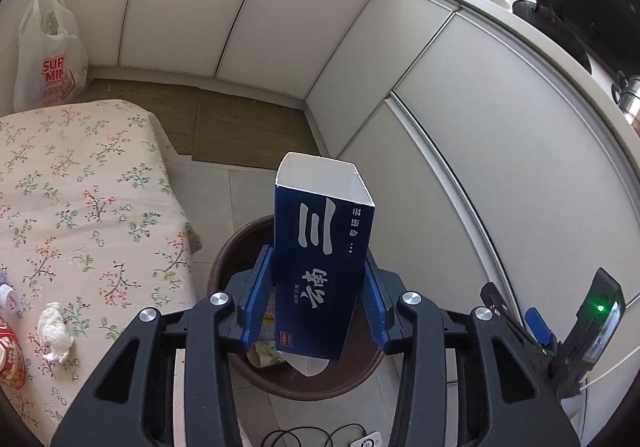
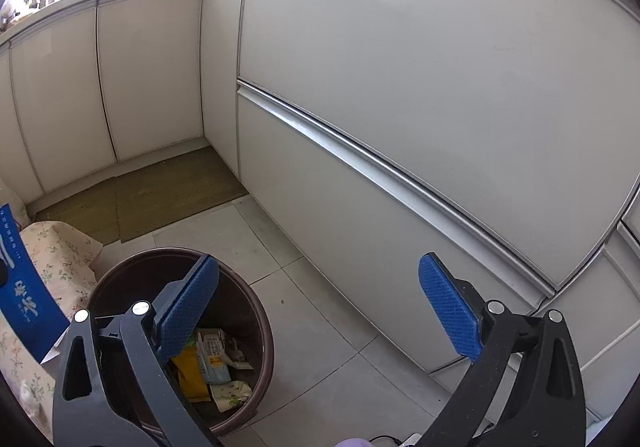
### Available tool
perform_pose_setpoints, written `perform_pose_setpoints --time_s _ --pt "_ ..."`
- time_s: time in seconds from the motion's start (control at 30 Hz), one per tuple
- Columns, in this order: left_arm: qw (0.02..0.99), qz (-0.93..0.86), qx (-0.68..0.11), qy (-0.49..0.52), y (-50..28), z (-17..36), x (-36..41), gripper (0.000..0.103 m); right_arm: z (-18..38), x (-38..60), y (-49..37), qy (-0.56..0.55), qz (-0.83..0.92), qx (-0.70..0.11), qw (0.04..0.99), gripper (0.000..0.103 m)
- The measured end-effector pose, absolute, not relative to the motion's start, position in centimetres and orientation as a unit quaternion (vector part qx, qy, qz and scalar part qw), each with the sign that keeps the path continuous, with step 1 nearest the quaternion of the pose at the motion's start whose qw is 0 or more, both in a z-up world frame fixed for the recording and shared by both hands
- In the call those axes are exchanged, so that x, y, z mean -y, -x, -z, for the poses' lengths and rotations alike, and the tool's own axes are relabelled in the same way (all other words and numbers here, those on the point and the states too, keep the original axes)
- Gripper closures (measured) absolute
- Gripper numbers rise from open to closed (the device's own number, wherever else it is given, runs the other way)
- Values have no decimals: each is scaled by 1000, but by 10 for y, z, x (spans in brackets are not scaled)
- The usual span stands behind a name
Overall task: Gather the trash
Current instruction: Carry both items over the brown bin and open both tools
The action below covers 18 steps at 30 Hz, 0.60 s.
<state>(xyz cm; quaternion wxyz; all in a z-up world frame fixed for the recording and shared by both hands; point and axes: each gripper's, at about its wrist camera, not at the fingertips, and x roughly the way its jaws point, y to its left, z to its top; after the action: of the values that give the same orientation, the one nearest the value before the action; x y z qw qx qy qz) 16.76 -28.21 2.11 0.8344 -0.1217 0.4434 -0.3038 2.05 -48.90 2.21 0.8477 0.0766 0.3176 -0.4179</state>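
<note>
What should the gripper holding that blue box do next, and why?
Probably open and let go. The left gripper is shut on the blue box, which hangs over the brown bin that already holds wrappers. The right gripper is open and empty.

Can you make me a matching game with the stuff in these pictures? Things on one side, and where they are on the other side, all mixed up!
Things:
1. blue box
2. tissue
3. brown bin
4. shopping bag

Places:
A. lying on the flowery cloth
B. on the floor, with wrappers inside
C. held in the left tongs, above the bin
D. standing by the white cabinets, behind the flowery cloth

Pairs: 1-C, 2-A, 3-B, 4-D
</note>
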Motion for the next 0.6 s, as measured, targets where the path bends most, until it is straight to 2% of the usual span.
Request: perform_pose_setpoints --time_s 0.07,0.13,0.2,0.6 --pt "832 304 -449 118 -169 -19 290 57 -19 493 -20 -82 421 -322 844 7" --pt "832 305 -448 115 -168 -20 293 46 -17 496 -22 -91 418 -327 843 7" --pt "834 303 -446 114 -165 -21 292 42 -15 499 -26 -97 414 -330 843 7" --pt "852 252 -449 96 -160 -16 256 27 -21 463 -44 -68 369 -326 868 7"
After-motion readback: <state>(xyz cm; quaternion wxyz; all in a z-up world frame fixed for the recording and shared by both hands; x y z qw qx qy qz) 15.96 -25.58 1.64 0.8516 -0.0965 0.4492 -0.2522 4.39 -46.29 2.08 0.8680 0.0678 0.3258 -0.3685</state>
